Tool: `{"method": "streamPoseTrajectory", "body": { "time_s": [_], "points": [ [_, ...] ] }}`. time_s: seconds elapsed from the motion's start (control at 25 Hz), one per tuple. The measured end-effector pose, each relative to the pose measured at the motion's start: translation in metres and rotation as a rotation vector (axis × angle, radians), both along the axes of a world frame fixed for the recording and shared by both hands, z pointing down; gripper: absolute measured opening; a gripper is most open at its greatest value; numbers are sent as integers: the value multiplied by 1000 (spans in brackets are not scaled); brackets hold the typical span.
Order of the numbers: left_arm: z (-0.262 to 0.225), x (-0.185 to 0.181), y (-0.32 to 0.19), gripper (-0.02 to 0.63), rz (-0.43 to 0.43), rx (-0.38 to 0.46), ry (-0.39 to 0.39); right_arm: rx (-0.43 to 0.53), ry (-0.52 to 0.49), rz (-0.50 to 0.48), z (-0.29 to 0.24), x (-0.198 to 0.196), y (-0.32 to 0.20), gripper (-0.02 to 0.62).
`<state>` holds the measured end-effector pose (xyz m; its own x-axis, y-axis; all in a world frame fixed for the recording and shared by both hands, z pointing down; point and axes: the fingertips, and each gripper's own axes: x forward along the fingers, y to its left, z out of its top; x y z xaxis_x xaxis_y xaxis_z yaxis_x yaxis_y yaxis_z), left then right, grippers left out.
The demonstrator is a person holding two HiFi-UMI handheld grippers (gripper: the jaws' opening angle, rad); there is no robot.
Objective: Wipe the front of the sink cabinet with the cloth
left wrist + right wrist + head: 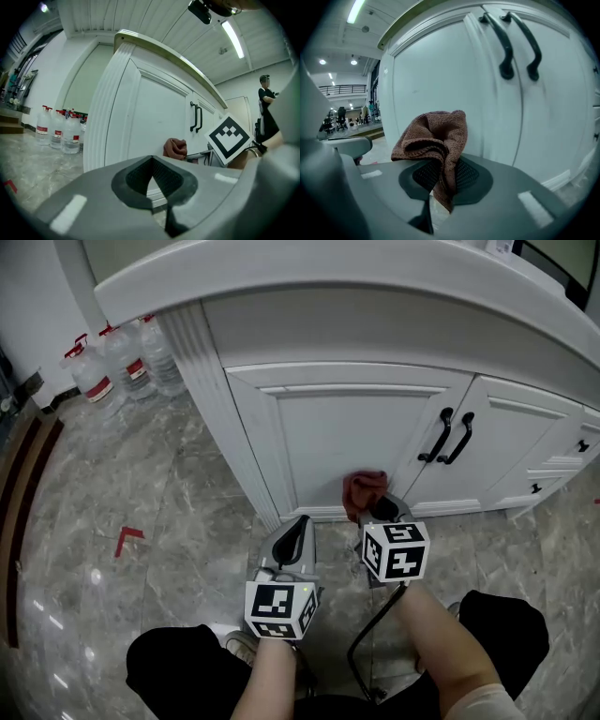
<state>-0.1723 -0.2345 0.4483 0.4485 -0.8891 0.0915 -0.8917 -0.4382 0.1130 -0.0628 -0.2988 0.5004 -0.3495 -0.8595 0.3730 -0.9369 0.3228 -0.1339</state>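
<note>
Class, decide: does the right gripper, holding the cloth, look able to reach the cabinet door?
Probably yes. The right gripper is shut on the cloth, low before the cabinet door, and nothing stands between them.

Brown cloth, white cabinet, black handles

Hall w/ sink cabinet, mezzanine

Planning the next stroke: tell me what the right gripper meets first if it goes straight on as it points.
The cloth clamped in the right gripper leads, so it would press the cabinet door first, low down, left of the handles. Depth is unclear; it may already touch.
</note>
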Motion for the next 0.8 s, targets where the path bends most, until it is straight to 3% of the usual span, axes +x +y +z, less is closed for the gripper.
{"method": "streamPoseTrajectory", "body": {
  "time_s": [0.44,0.6,0.72,0.8],
  "points": [
    [-2,30,2,0,42,1,-7,-1,13,117,-13,69,8,92],
    [7,36,3,0,58,-12,-33,-37,44,221,-5,91,13,87],
    [13,30,3,0,46,-23,-47,-43,41,233,-3,88,12,86],
    [18,19,3,0,25,-32,-46,-33,39,191,1,70,14,86]
  ]
}}
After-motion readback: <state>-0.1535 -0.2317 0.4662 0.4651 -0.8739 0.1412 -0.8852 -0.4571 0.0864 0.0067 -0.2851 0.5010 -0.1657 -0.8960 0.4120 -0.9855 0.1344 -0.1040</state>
